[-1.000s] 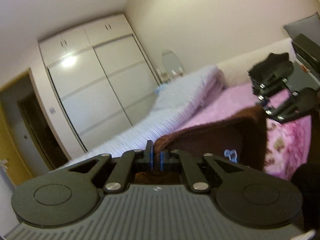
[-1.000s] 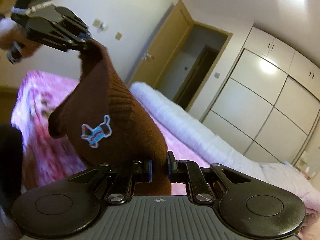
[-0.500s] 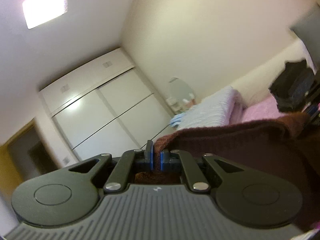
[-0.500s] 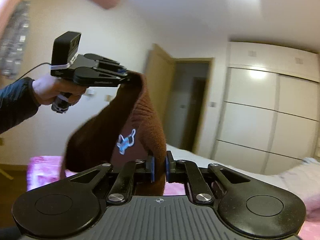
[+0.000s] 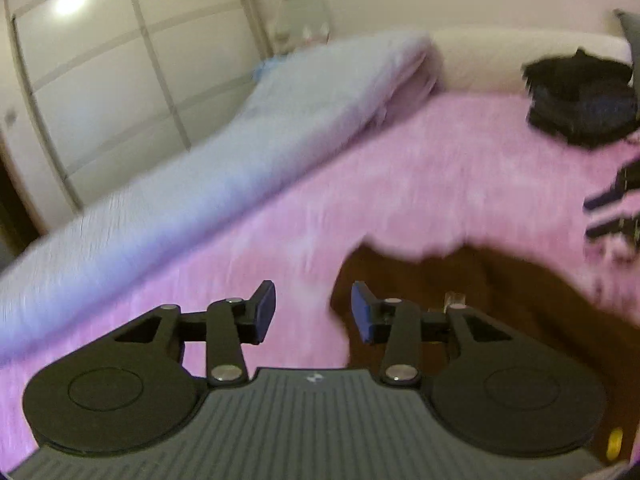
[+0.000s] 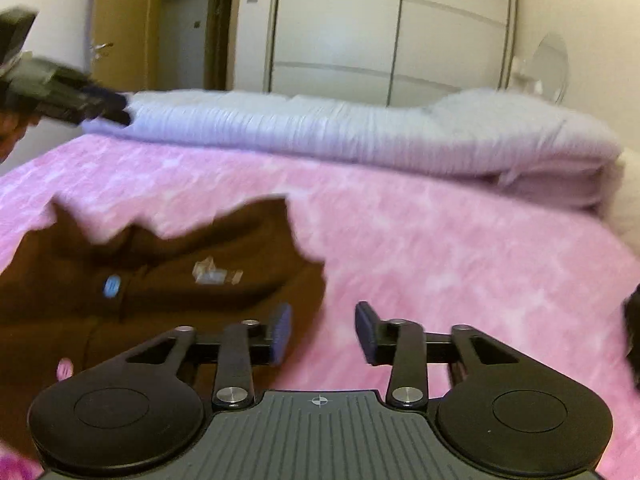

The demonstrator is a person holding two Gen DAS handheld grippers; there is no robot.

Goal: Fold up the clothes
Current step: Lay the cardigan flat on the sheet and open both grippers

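Now both grippers hang over the pink bedspread point(image 6: 440, 240) with the brown sweater point(image 6: 180, 264) lying on it.
The left gripper point(image 5: 314, 312) and the right gripper point(image 6: 323, 334) are each opening their 2 jaws, nothing between the pads (both views are blurred); the sweater lies crumpled between them, a rolled white quilt point(image 6: 340, 128) beyond, dark clothes point(image 5: 580, 96) by the headboard.

Your frames: warm, dim room light, glare patch on wardrobe point(image 5: 120, 60), heavy motion blur, fisheye-dark corners.
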